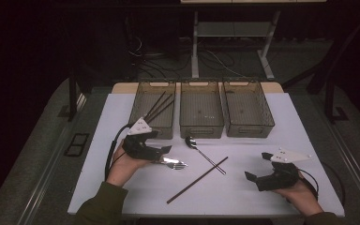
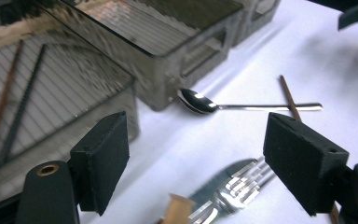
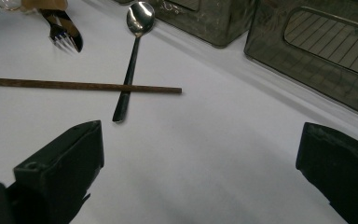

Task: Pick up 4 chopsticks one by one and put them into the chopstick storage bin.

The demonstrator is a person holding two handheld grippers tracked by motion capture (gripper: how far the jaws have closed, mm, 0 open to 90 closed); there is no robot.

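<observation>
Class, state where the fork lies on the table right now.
In the high view the fork lies left of centre on the white table, just under the open left claw, left of the spoon.

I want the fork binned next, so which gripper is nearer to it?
Left. The left gripper is open right over the fork, whose tines lie between its jaws. The right gripper sits open across the table, past the crossed spoon and chopstick.

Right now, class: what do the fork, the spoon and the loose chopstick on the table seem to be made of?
Fork: polished metal, probably steel; bright mirror glints.
Spoon: the same shiny metal; its bowl reflects light.
Chopstick: matt brown, likely wood or bamboo; no shine.
</observation>
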